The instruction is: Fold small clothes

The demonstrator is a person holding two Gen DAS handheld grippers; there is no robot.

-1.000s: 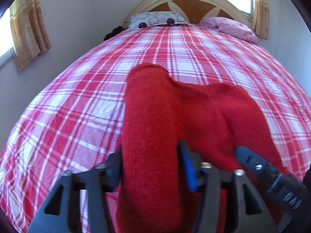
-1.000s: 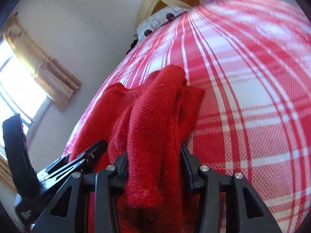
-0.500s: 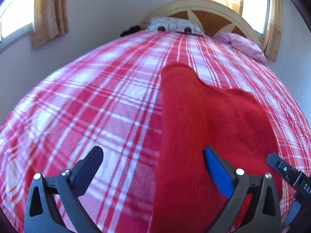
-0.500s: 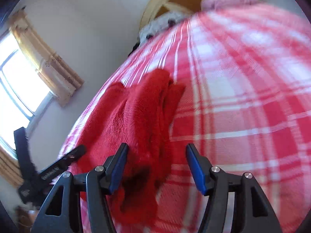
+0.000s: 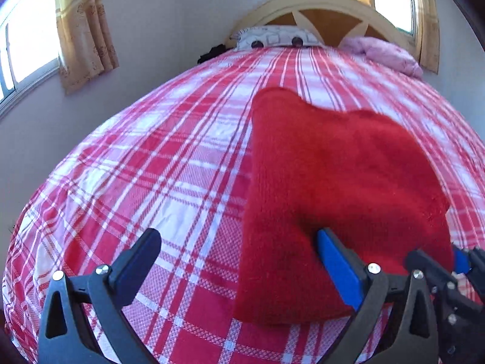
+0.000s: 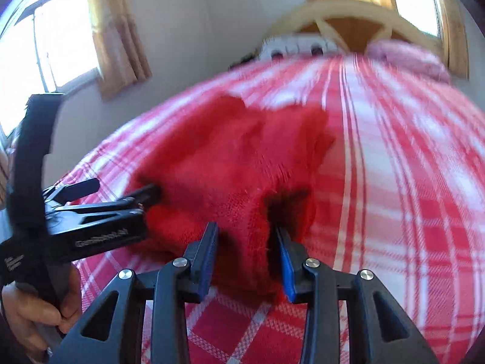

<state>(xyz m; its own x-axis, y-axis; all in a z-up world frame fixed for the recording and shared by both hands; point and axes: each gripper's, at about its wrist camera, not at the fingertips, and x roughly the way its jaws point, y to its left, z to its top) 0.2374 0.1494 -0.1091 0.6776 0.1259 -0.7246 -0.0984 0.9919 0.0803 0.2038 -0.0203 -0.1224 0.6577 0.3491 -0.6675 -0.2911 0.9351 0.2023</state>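
Observation:
A small red knitted garment (image 5: 333, 188) lies folded on the red-and-white plaid bedspread (image 5: 169, 163). My left gripper (image 5: 239, 257) is open wide, its right finger against the garment's near left edge and its left finger over bare bedspread. In the right wrist view the garment (image 6: 242, 163) lies ahead, and my right gripper (image 6: 247, 251) has its jaws narrowed around the garment's near edge. The left gripper (image 6: 100, 212) shows at the left, touching the garment's left side. The right gripper's tip shows in the left wrist view (image 5: 448, 267).
The bed's wooden headboard (image 5: 327, 9) is far ahead with a patterned pillow (image 5: 272, 38) and a pink pillow (image 5: 385, 54). Curtained windows (image 5: 85, 30) sit on the left wall and behind the headboard. A hand (image 6: 36, 309) holds the left gripper.
Both grippers let go of the garment and it dropped flat onto the bed. The left gripper opened wide. The right gripper opened, then narrowed again on the garment's near edge.

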